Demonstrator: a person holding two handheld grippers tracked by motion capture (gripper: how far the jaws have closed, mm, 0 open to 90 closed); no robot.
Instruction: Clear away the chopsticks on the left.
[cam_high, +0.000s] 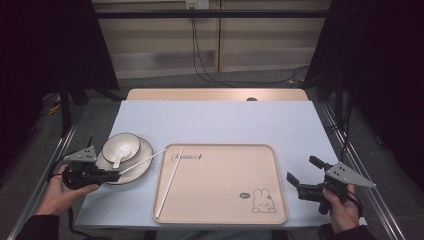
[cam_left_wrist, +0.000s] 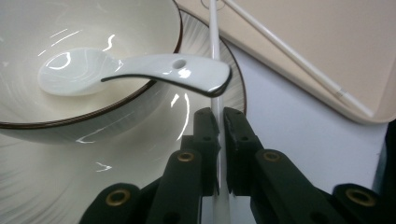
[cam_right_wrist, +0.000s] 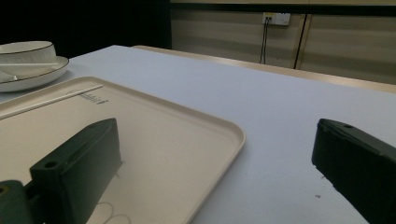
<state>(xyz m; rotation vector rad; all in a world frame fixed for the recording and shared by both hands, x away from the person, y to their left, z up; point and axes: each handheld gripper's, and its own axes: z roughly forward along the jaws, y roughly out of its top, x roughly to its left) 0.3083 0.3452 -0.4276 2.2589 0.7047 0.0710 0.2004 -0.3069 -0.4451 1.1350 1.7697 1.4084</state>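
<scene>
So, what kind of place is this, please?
Probably a lab or recording room, not a dining room: a lone table on a bare floor, a metal frame overhead, loose cables down the wall, and tableware laid out like the tray.

We see a pale blue table (cam_high: 220, 120) bearing a beige tray (cam_high: 220, 200) near its front edge and a plate (cam_high: 142, 167) at its left edge.

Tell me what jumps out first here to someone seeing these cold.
The big beige tray with a rabbit drawing fills the table's near middle, one white chopstick lying along its left side. At the left edge, a bowl holding a white spoon sits on a plate. The left gripper is shut on a second chopstick there, while the right gripper hangs open beside the tray.
</scene>
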